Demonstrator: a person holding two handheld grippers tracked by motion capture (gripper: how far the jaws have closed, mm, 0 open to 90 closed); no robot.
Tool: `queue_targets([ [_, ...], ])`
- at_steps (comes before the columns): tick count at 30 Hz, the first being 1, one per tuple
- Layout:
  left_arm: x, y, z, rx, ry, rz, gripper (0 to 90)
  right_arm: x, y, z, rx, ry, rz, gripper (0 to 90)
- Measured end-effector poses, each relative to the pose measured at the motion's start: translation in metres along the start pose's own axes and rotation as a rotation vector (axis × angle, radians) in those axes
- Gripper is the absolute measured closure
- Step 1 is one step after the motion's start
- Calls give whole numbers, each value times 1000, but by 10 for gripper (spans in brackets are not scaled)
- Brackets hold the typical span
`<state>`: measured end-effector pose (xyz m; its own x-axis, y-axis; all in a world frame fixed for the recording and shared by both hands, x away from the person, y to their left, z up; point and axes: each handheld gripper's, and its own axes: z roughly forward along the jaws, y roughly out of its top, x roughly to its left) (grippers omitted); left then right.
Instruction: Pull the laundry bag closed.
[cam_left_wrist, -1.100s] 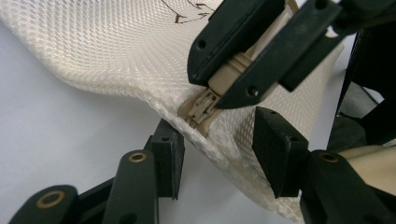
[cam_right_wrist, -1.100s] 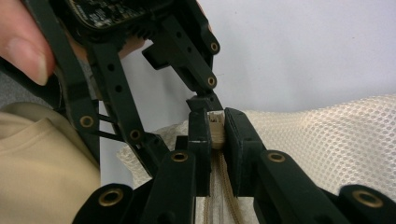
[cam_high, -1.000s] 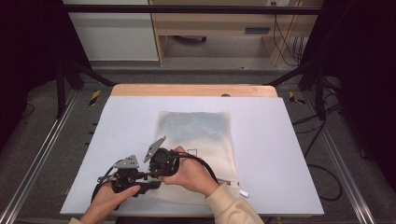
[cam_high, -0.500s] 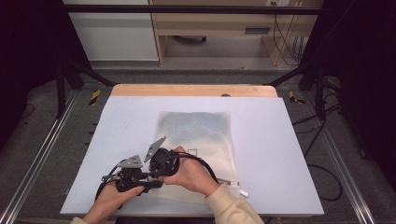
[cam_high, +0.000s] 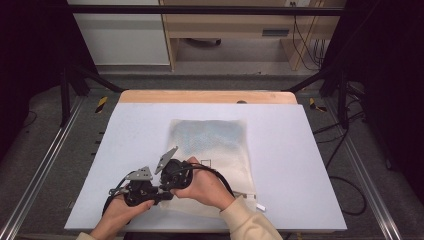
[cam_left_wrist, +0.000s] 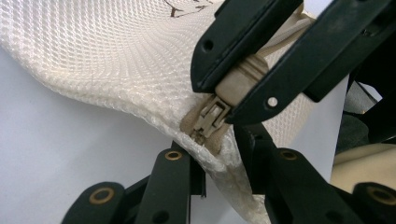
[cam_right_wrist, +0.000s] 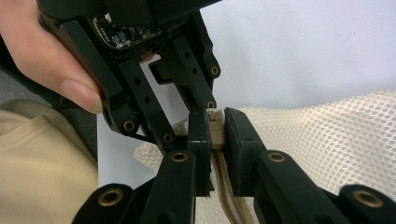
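The left tongs (cam_left_wrist: 219, 154) have just been closing, and their pads now pinch the near corner of the mesh bag (cam_high: 210, 145), just below the slider (cam_left_wrist: 208, 119). The right tongs (cam_right_wrist: 217, 126) are clamped on the pull tab (cam_left_wrist: 240, 79), tip to tip with the left. With the corner anchored, the zip looks ready to be drawn. The bag lies flat, its long axis running away from both tongs. The zip (cam_right_wrist: 219, 191) runs from the left tongs back under the right.
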<state>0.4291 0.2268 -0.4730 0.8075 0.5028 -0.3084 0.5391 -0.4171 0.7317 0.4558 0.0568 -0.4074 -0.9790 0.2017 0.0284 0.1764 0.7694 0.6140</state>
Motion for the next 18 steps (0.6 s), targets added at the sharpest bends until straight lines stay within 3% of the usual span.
queue_targets([
  [11, 0, 0, -3, -27, -2, -19, 673, -2, -3, -1, -5, 1, 9, 814],
  [18, 2, 0, -3, -10, -14, -28, 730, -1, -3, 0, 4, 5, 4, 813],
])
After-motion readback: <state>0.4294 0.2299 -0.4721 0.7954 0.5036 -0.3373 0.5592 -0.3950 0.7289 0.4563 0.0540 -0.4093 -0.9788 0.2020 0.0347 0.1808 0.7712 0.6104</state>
